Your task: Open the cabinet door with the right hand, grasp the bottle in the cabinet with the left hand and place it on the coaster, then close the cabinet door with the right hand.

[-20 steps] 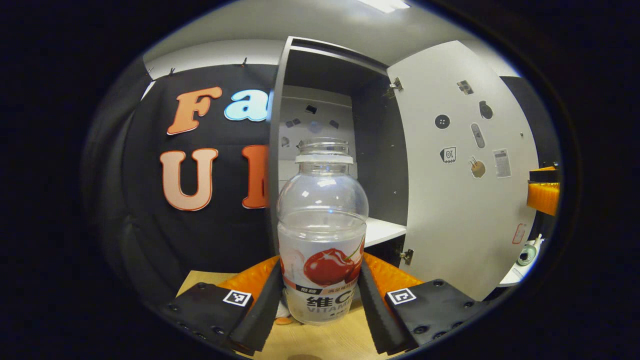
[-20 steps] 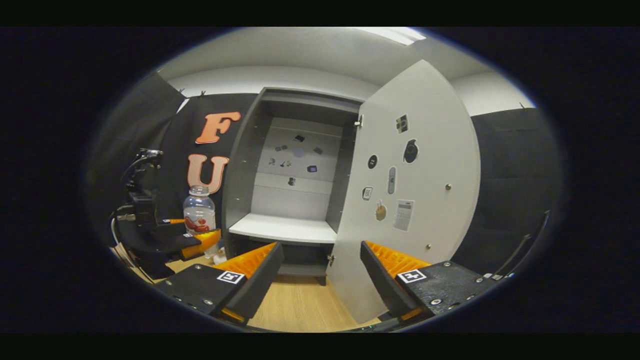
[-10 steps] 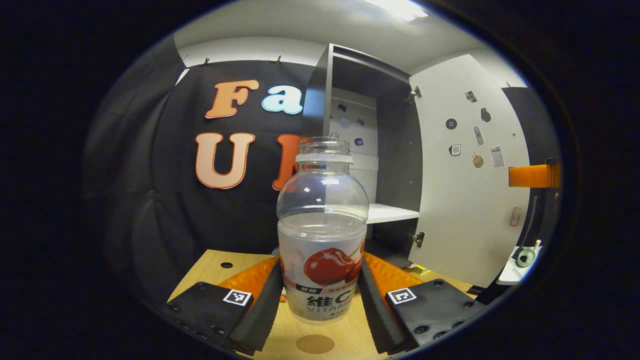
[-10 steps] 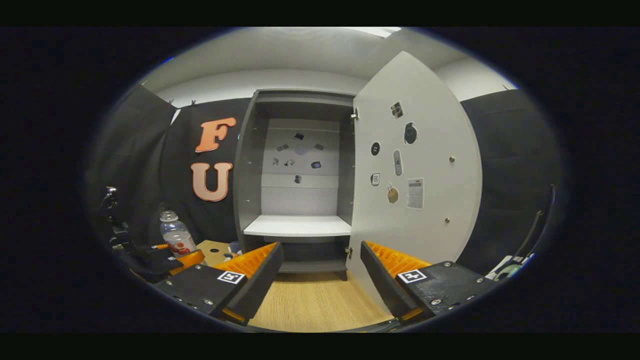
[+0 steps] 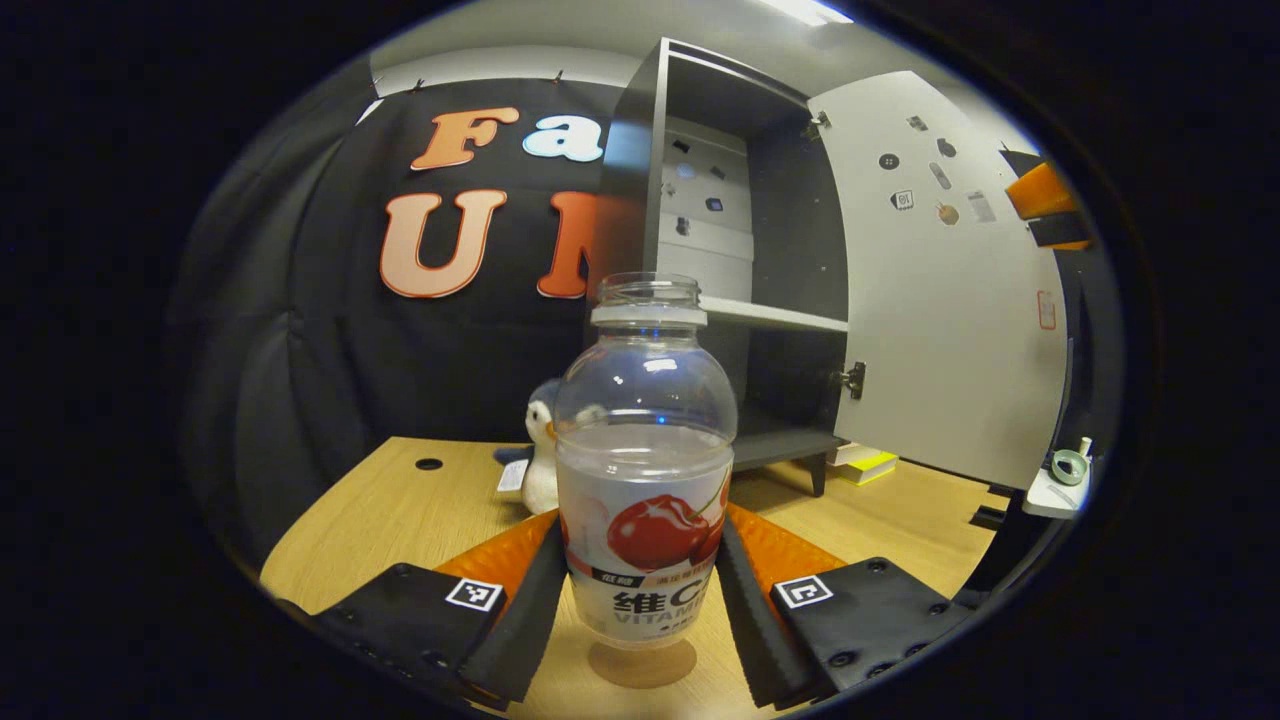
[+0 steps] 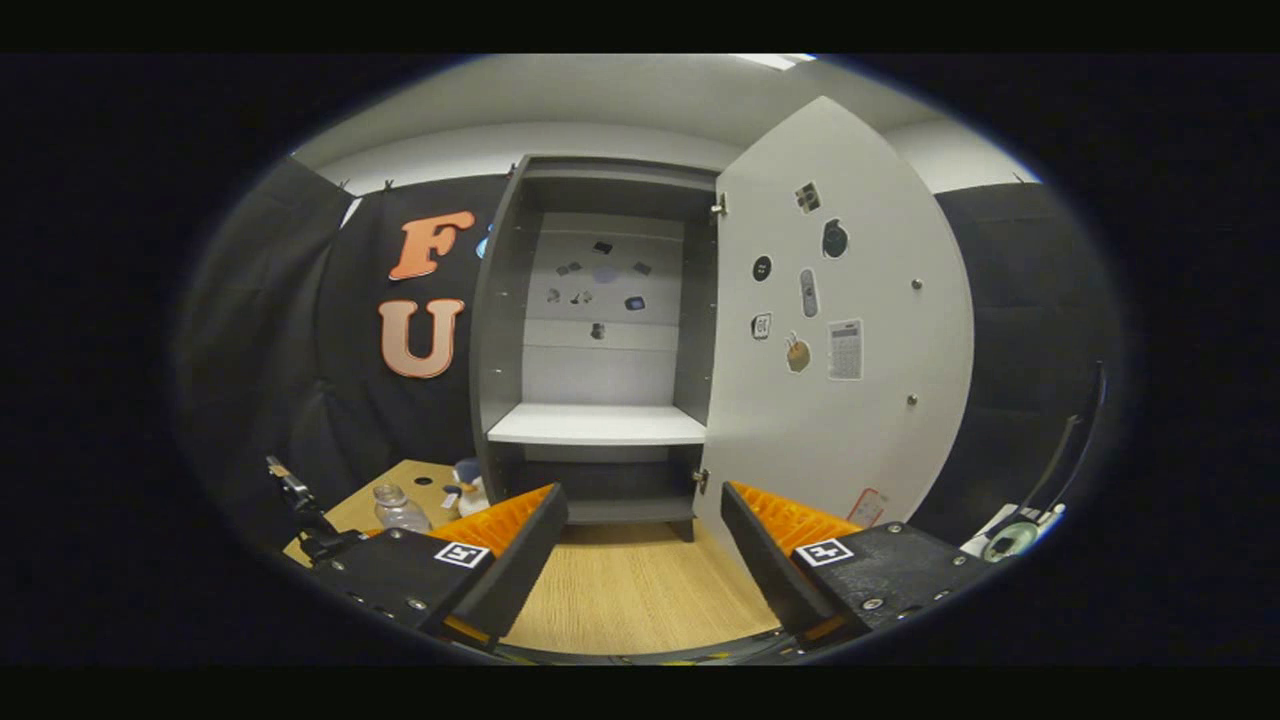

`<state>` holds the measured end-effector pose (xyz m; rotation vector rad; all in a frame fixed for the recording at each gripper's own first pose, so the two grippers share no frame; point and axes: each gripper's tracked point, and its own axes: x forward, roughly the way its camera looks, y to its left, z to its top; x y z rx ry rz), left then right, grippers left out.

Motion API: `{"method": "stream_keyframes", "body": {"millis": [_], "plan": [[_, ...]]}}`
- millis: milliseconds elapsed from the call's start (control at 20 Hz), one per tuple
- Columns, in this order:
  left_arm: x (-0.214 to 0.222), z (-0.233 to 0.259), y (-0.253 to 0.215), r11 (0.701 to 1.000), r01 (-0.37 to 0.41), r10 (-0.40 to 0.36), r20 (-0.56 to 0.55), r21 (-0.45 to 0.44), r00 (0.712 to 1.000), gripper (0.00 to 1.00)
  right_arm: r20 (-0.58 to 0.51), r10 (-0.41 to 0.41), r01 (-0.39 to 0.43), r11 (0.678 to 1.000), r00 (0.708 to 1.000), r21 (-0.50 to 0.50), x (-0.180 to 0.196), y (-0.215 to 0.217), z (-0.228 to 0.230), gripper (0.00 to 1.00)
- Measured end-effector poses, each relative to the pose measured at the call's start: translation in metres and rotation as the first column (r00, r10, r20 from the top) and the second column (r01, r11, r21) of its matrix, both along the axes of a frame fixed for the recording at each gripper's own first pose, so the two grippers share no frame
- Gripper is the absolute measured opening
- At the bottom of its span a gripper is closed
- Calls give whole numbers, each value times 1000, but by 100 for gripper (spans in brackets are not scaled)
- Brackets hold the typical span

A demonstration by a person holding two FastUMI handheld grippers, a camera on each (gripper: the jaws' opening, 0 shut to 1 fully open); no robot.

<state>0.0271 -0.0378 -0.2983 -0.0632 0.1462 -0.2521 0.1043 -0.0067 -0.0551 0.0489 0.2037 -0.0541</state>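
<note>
clear capless bottle (image 5: 645, 470), seemingly part-filled, cherry label

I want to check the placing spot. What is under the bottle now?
Under the bottle, held by the left gripper, a round brown coaster lies on the wooden table. The bottle's base hides its far part; contact cannot be judged.

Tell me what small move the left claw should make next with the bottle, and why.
Probably lower it straight down: the left claw grips the bottle directly above the coaster, seemingly not yet resting on it.
</note>
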Motion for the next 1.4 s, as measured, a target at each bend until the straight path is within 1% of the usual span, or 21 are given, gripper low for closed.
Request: {"method": "stream_keyframes", "body": {"millis": [50,200,300,500,750,800,850,1000,1150,1300,1400], "plan": [[1,-13,0,1000,-5,5,-14,3,1000,85,-14,3,-3,1000,1000,-8,-1,0,-2,95],[7,-33,-3,1000,-11,11,-29,0,1000,84,-39,18,-18,1000,999,4,-6,6,-7,95],[10,-36,-8,1000,-12,12,-22,-11,1000,84,-38,15,-15,1000,999,4,-3,7,-9,95],[9,-44,-9,1000,-13,14,-18,24,1000,84,-43,3,-4,1000,999,-10,2,4,-9,95],[6,-54,-13,998,-2,3,-25,62,1000,84,-62,4,-4,1000,998,4,4,6,-12,95],[5,-56,-13,998,-2,3,-28,62,1000,84,-72,8,-8,1000,997,8,3,7,-14,94],[4,-59,-12,998,-5,7,-32,62,999,83,-78,13,-12,1000,997,12,2,9,-14,95],[5,-69,-9,998,-17,20,-52,62,998,84,-88,26,-26,1000,996,-3,2,9,-15,95],[3,-76,-8,999,-28,31,-71,45,997,84,-98,40,-41,999,994,-9,2,11,-17,95],[1,-76,-13,999,-29,31,-63,35,998,85,-114,50,-51,999,992,-7,0,12,-19,95],[2,-75,-14,998,-32,35,-50,44,998,85,-126,56,-57,998,990,-3,-2,14,-21,95]]}}
